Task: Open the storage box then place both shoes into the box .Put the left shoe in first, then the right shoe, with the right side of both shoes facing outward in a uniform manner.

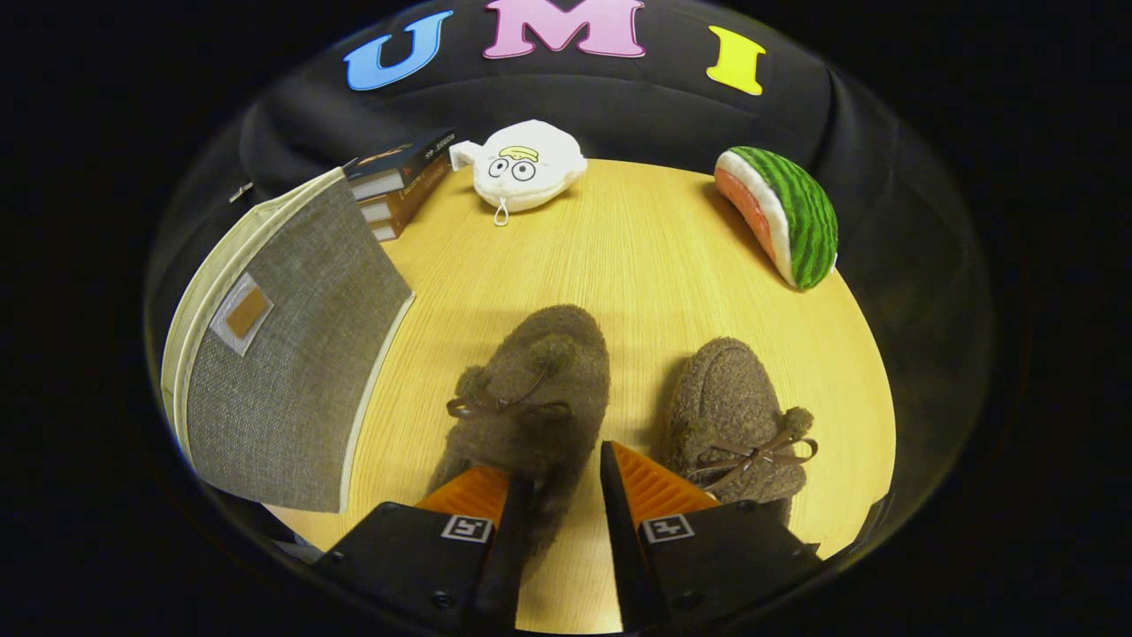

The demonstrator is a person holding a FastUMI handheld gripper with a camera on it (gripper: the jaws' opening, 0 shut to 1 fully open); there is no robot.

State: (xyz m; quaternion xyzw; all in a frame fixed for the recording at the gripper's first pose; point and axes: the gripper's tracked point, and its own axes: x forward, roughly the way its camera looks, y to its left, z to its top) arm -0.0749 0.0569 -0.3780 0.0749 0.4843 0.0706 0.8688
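The left shoe (531, 398), a fuzzy brown slipper with a bow and pompoms, lies just ahead of the fingers (557, 495), its heel end reaching into the gap between them; they stand apart around it and whether either one touches the fleece I cannot tell, so this looks like the approach to a grasp. The right shoe (738, 416) sits just beside it, toe pointing the same way, probably so the pair goes in uniformly. The grey fabric storage box (283, 354) stands off to the fingers' left on the bench (637, 265); it appears closed. Beyond the fingers lie books (398, 181), a plush toy (526, 165) and a watermelon slice (783, 217).
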